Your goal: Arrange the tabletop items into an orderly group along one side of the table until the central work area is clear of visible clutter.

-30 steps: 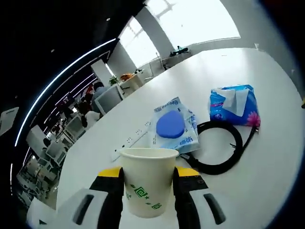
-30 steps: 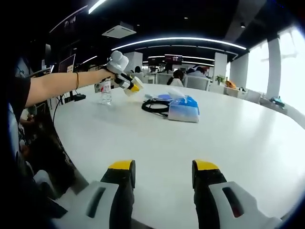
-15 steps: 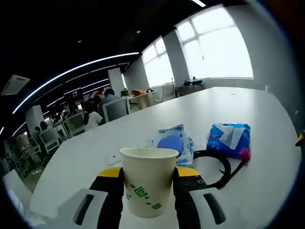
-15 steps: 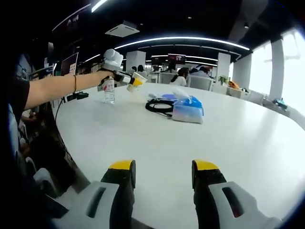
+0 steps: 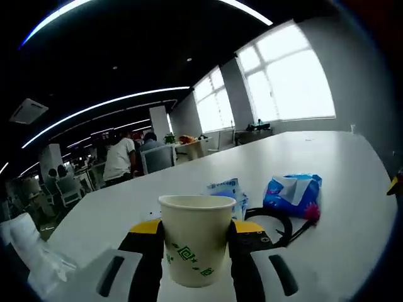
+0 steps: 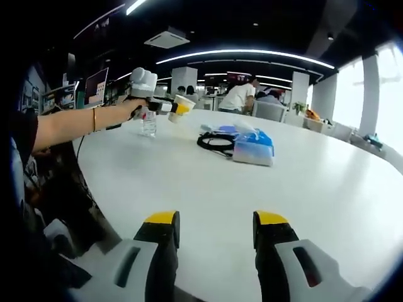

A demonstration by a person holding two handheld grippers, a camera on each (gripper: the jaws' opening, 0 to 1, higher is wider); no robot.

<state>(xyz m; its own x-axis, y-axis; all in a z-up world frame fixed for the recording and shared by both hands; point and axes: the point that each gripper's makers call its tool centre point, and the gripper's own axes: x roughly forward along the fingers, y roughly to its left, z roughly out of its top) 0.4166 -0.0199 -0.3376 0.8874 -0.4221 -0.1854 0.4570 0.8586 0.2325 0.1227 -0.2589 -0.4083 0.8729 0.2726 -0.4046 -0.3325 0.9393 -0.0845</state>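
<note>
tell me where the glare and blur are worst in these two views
Left gripper view: the big windows blow out white, and the crumpled clear plastic at lower left is smeared. Right gripper view: the white round table is evenly lit, and straight ceiling light strips bow into arcs.

bare table [image 6: 327, 189] ahead, tissue pack [image 6: 253, 148] beyond

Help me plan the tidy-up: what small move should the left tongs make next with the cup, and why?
Probably carry the paper cup, clamped in the left tongs above the table, toward the blue tissue pack and black cable, then set it down beside them, since those items already cluster there.
</note>
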